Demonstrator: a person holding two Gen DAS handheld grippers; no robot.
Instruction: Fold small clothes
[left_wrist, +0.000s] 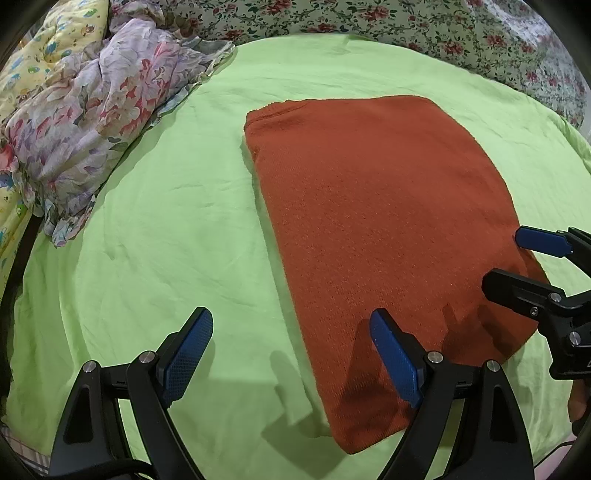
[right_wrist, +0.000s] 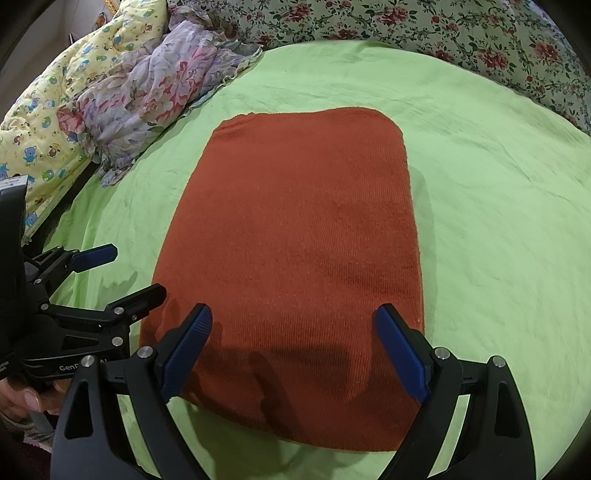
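A folded rust-orange knit garment (right_wrist: 291, 266) lies flat on a light green sheet (right_wrist: 480, 206), its near edge directly below the right gripper (right_wrist: 293, 350), whose blue-padded jaws stand wide apart above the cloth, holding nothing. The left gripper (left_wrist: 291, 354), jaws likewise spread and empty, hovers over the garment's near left corner, one finger above the knit, the other above bare sheet. Toward the sheet's far left edge sits a crumpled floral cloth (left_wrist: 92, 122) beside a yellow cartoon-print quilt (right_wrist: 48, 122). A rose-patterned bedspread (right_wrist: 424, 26) runs along the far edge.
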